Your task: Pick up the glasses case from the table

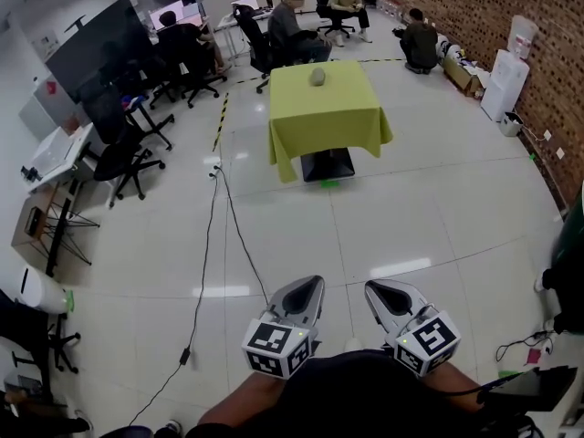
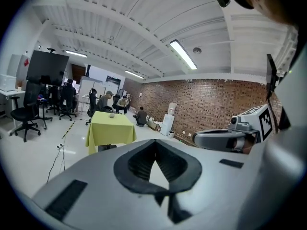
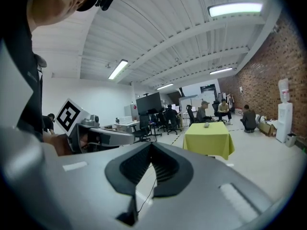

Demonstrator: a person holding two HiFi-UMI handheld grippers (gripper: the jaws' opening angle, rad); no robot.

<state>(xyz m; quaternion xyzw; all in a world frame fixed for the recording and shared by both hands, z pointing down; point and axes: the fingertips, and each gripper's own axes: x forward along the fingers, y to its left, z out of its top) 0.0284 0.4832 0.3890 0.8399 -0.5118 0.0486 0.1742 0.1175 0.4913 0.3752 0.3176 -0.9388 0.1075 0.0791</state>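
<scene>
The grey glasses case (image 1: 318, 77) lies near the far edge of a small table with a yellow-green cloth (image 1: 328, 112), far ahead across the floor. The left gripper view shows the case (image 2: 112, 115) as a small lump on that table (image 2: 111, 131); so does the right gripper view, case (image 3: 206, 125) on table (image 3: 208, 140). My left gripper (image 1: 312, 286) and right gripper (image 1: 372, 288) are held side by side close to my body, both pointing at the table and several steps short of it. Both are shut with nothing in them.
A black cable (image 1: 212, 245) runs over the white floor from my left towards the table. Office chairs (image 1: 123, 158) and desks stand at the left, seated people (image 1: 292, 26) behind the table. A brick wall and a water dispenser (image 1: 506, 80) are at the right.
</scene>
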